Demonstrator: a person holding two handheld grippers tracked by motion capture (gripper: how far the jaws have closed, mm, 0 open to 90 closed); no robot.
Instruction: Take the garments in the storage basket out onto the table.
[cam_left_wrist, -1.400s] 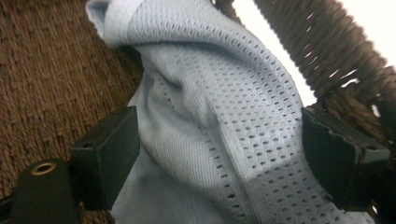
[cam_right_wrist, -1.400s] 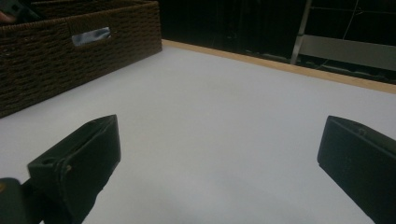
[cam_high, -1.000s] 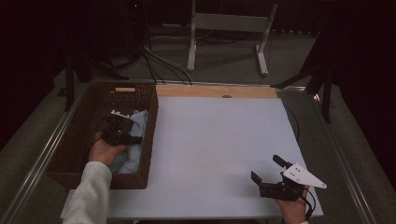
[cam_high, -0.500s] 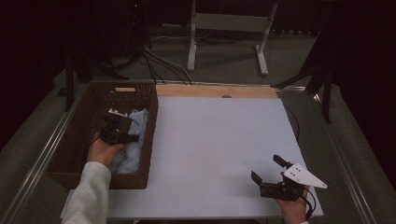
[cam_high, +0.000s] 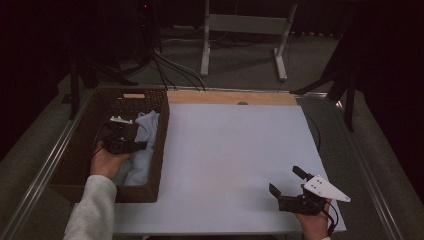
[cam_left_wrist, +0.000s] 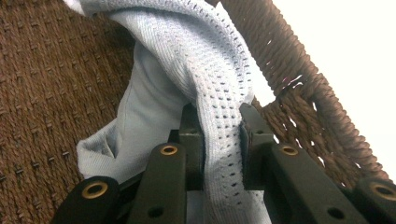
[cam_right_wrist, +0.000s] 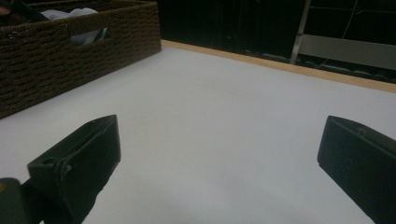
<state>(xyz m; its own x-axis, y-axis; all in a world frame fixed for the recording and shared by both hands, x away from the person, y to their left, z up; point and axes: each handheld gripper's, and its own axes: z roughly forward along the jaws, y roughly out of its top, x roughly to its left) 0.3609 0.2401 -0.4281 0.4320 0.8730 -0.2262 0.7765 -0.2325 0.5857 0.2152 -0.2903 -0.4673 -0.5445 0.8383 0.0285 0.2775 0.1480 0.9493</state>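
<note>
Left tool (cam_left_wrist: 219, 140) had just closed, now clamped on the pale blue cloth (cam_left_wrist: 210, 70) inside the basket (cam_high: 160, 145), ready for lifting; right tool (cam_right_wrist: 219, 158) stood apart.

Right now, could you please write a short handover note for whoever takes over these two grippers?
Left gripper: inside the brown woven basket at the table's left; its jaws have just been closing and now pinch a fold of the pale blue knitted cloth.
Right gripper: open, holding nothing, low over the white tabletop near its right front corner.
Done: cloth gripped.
Left: the cloth lies in the basket, not yet lifted; likely next, lift it out onto the tabletop.
</note>
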